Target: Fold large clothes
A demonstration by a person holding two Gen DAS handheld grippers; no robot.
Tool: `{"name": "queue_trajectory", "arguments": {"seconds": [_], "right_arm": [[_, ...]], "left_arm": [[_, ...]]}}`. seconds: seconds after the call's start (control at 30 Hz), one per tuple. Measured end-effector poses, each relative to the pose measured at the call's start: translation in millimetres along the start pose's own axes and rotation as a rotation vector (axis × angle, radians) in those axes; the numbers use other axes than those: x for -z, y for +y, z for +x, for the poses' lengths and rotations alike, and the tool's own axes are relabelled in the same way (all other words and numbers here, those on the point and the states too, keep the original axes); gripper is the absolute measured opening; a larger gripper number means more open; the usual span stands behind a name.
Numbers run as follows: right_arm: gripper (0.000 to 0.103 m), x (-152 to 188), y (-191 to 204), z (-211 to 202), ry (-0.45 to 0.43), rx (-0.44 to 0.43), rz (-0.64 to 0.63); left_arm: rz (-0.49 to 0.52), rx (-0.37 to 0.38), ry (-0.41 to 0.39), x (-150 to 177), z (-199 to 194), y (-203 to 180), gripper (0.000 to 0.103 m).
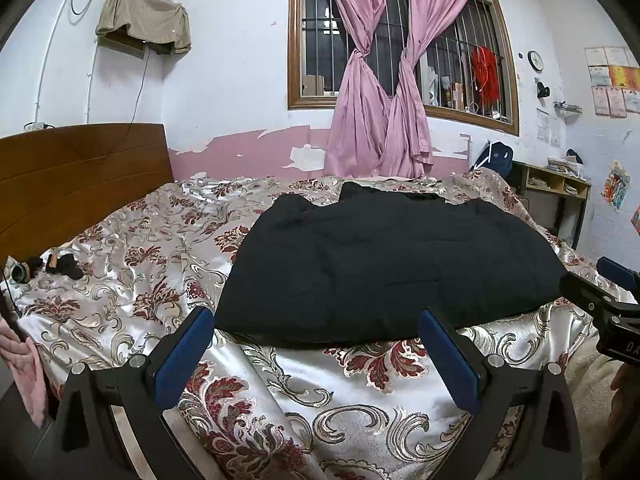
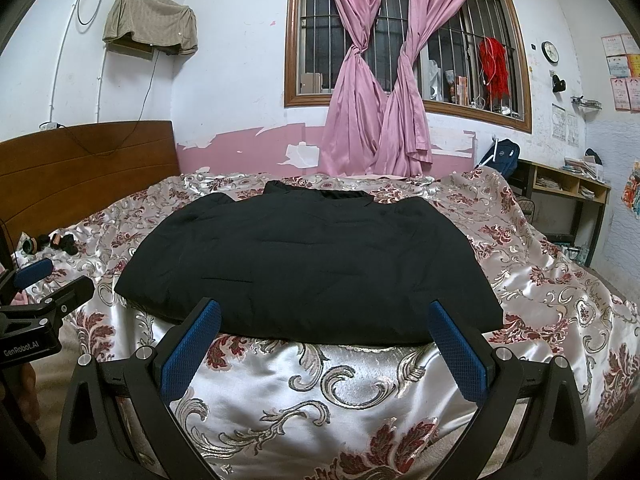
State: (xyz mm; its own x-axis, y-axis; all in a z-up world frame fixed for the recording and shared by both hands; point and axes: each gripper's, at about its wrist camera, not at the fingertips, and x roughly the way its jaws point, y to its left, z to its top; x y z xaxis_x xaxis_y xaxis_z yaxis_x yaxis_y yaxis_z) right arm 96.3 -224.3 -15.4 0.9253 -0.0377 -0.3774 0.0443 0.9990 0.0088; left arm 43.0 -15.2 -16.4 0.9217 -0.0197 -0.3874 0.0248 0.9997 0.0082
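A black garment lies spread flat on a bed, on a shiny floral bedspread, its near hem running across just ahead of both grippers. A collar or folded edge shows at its far side, toward the window.

The left gripper hovers low over the bedspread at the bed's near edge, level and pointed straight across the bed. Its blue-padded fingers stand wide apart, nothing between them, tips just short of the hem near the garment's left corner. The right gripper is held in the same pose beside it: level, facing forward, fingers spread and empty, tips at or just before the hem; whether they touch the cloth cannot be told. Each camera catches the other tool at the frame's edge, the two side by side and apart. Part of a hand shows dimly at the lower right edge of the left view, behind the right gripper's body.

Beyond the bed, knotted pink curtains hang over the barred window, a wooden headboard stands at left, and a desk with books sits at right. Small dark objects rest on the bedspread near the headboard. A cloth-covered box is mounted high on the wall.
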Motion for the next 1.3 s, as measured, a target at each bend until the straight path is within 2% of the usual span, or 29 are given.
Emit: {"name": "queue_trajectory", "arguments": {"seconds": [1.3], "right_arm": [[0.101,0.6,0.3,-0.3,0.000,0.000,0.001]], "left_arm": [[0.003,0.000,0.004,-3.7,0.7,3.7,0.103]]}}
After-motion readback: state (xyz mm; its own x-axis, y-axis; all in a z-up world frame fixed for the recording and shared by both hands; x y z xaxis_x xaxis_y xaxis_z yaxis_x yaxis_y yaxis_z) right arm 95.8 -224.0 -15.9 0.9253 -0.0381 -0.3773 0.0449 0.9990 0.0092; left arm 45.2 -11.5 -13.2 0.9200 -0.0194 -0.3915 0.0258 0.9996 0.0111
